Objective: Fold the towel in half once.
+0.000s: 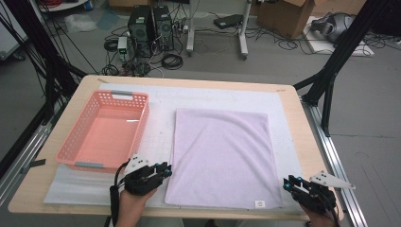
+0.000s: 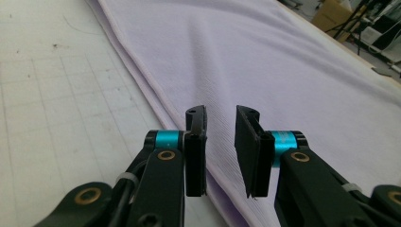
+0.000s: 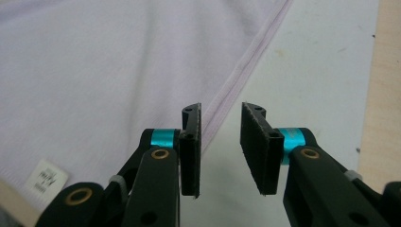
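Towel (image 1: 221,158): lilac, folded flat on white mat (image 1: 161,106), mid-desk (image 1: 302,142), label (image 1: 259,204) at near edge. Left gripper (image 1: 166,170) beside near-left corner, fingers (image 2: 196,146) narrowly apart over the hem, gripping nothing. Right gripper (image 1: 287,182) by near-right corner, fingers (image 3: 191,146) narrowly apart, empty. Farther left, pink basket (image 1: 105,132).

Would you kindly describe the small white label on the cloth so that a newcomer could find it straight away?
Start at the wooden table and find the folded lilac towel lying to the right of the pink basket. Follow the towel's near edge towards its right corner: the label sits there, near the right tongs. It is the one small white square with dark print on otherwise plain lilac cloth.
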Tool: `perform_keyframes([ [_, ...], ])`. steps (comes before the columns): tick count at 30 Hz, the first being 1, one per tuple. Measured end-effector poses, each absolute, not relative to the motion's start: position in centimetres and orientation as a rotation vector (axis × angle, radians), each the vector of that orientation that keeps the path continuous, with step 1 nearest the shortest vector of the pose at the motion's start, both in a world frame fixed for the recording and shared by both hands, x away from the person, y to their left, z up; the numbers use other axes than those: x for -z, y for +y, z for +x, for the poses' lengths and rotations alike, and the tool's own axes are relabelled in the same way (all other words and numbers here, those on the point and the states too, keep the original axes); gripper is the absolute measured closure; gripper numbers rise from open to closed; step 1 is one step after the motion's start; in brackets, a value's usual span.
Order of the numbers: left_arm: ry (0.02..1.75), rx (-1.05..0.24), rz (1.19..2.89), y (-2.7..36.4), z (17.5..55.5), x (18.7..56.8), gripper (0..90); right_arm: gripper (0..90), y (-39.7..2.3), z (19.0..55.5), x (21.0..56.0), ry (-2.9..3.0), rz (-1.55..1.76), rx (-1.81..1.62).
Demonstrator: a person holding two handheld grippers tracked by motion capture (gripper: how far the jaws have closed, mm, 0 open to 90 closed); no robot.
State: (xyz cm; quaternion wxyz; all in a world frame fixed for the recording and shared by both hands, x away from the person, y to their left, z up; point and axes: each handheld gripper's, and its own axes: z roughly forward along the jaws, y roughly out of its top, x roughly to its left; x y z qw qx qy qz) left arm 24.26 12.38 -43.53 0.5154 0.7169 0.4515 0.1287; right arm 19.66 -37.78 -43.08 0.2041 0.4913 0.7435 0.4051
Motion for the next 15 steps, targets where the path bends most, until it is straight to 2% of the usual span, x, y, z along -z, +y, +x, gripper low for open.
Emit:
perform_keyframes([
  [9,1.159,-0.305,1.786,11.3,30.4,44.3,69.0,68.5,-37.9,22.5,42.9,2.061,1.371,-1.122],
  [15,1.163,-0.315,1.819,10.2,32.4,44.6,66.6,68.6,-38.1,24.1,43.1,2.060,1.373,-1.120],
])
